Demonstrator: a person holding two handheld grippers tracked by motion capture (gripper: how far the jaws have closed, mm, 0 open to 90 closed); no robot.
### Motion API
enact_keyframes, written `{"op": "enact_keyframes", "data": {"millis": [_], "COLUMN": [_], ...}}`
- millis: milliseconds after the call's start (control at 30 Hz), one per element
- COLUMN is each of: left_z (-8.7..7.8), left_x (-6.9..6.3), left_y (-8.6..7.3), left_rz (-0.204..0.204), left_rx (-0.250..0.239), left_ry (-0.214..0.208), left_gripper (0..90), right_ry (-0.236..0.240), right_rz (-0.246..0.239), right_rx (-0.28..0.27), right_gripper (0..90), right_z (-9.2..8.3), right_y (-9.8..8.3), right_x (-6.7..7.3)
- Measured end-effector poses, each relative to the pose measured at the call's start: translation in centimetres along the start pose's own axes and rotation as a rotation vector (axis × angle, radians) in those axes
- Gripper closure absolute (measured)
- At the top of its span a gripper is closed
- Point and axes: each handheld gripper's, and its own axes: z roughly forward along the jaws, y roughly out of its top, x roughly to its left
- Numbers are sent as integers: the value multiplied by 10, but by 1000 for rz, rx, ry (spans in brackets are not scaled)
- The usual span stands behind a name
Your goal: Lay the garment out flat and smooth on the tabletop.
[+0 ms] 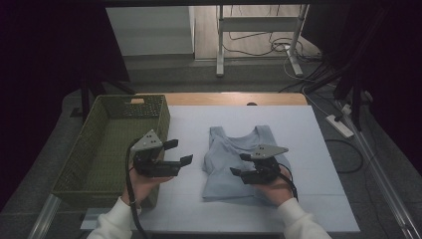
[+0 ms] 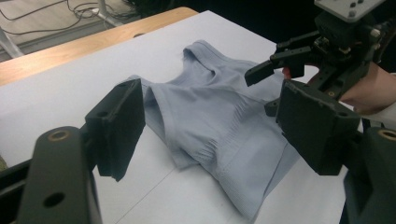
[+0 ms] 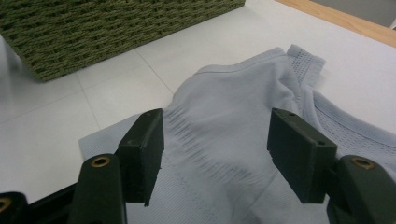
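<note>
While both grippers hang open over the tank top (image 1: 234, 164) — left gripper (image 1: 181, 152) beside it, right gripper (image 1: 238, 164) above — nothing's gripped. Looks like mid-fold; next it needs a pinch on an edge, probably headed for the basket (image 1: 107, 144).

Woven basket (image 1: 107, 149) walls off the left; white tabletop (image 1: 318, 149) lies open.

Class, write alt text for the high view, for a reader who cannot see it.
A pale blue top lies on a white table, with the open right tool over it. The open left tool is held beside a green basket.
</note>
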Motion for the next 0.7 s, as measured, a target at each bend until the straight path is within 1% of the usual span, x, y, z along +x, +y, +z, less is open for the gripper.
{"op": "enact_keyframes", "data": {"millis": [100,333,533,700], "left_z": [0,-1,1,2], "left_x": [0,0,1,-1], "left_y": [0,0,0,0], "left_rz": [-1,0,1,5], "left_rx": [0,-4,4,5], "left_ry": [0,3,3,1], "left_gripper": [244,244,244,244], "right_ry": [3,20,35,51], "right_rz": [-19,-28,-48,-67], "right_rx": [8,11,27,46], "right_gripper": [358,339,335,331], "right_z": [0,1,-2,3], "right_y": [1,3,-1,-3], "right_x": [4,12,25,33]}}
